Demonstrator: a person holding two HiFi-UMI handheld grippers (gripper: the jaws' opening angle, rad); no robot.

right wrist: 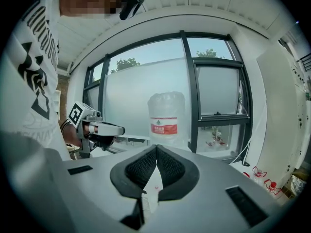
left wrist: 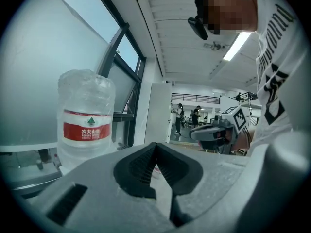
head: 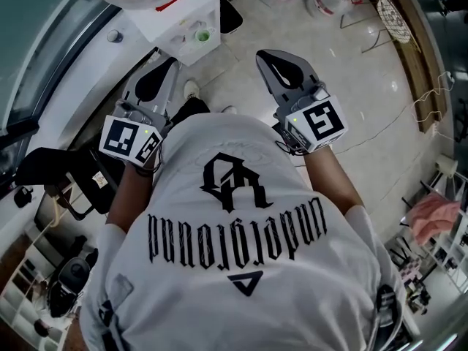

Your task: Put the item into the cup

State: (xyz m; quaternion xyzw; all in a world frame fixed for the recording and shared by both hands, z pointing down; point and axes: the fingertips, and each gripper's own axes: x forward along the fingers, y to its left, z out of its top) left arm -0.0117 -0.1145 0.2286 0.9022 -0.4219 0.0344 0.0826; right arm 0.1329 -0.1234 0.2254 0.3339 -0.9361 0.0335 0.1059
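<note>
No cup and no item shows in any view. In the head view my left gripper [head: 170,64] and right gripper [head: 262,53] are held in front of the white T-shirt [head: 241,232], above the floor, pointing away. Both are shut with nothing between the jaws. The left gripper view shows its own tips [left wrist: 155,144] meeting, with the right gripper [left wrist: 217,131] off to the right. The right gripper view shows its own tips [right wrist: 156,146] together and the left gripper [right wrist: 97,128] off to the left.
A large water bottle [left wrist: 86,120] with a red label stands by the window [right wrist: 146,86], also seen as the water bottle [right wrist: 166,116] in the right gripper view. A white dispenser [head: 186,24] is ahead. Black chair [head: 66,174] at left, shelves [head: 439,247] at right.
</note>
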